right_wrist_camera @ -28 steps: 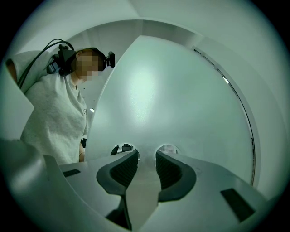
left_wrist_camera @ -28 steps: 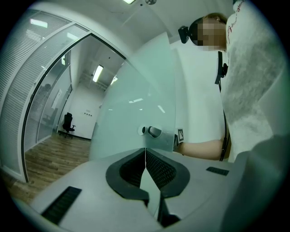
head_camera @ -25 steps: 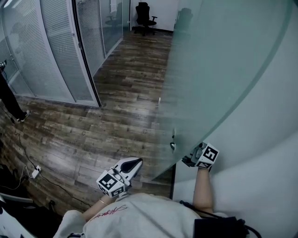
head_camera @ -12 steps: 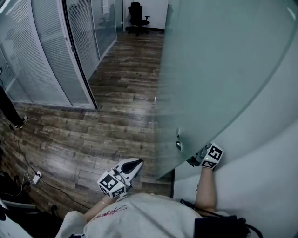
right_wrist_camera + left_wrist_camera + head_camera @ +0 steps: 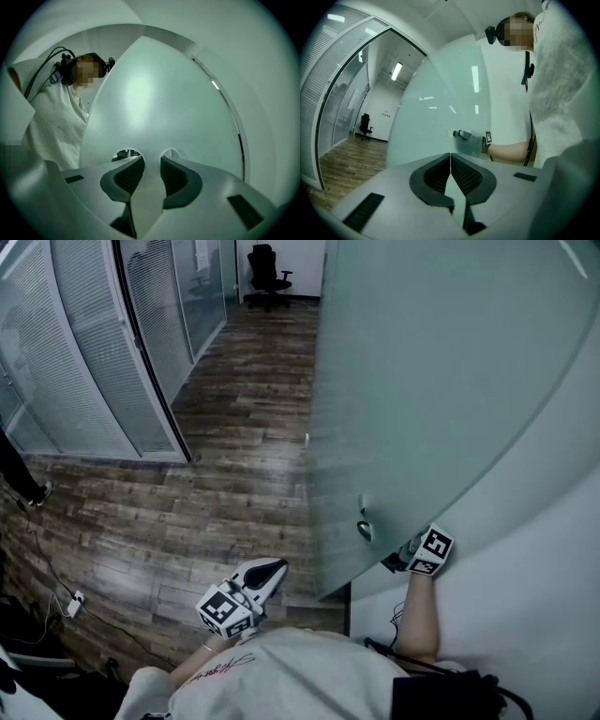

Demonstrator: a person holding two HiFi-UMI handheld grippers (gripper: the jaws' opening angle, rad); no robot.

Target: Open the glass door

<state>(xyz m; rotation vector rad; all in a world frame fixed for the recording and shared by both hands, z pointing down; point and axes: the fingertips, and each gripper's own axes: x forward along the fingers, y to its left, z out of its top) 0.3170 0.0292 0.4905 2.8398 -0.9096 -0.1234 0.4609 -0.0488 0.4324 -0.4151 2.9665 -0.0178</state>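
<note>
The frosted glass door stands ajar on the right, its metal handle near the lower free edge. My right gripper is on the door's far side, between glass and wall. It is shut on the handle, and its jaws have just been closing a little. In the right gripper view the jaws stand apart against the door; the fingers hide the contact. My left gripper hangs low by the person's body, shut and empty. From the left gripper I see the handle.
A glass partition with blinds runs along the left. A wood floor leads to an office chair at the back. A power strip with cables lies at the lower left, near a bystander's leg. A white wall is at the right.
The right gripper has moved right toward the wall and the door has swung with it. The left gripper has stayed where it was.
</note>
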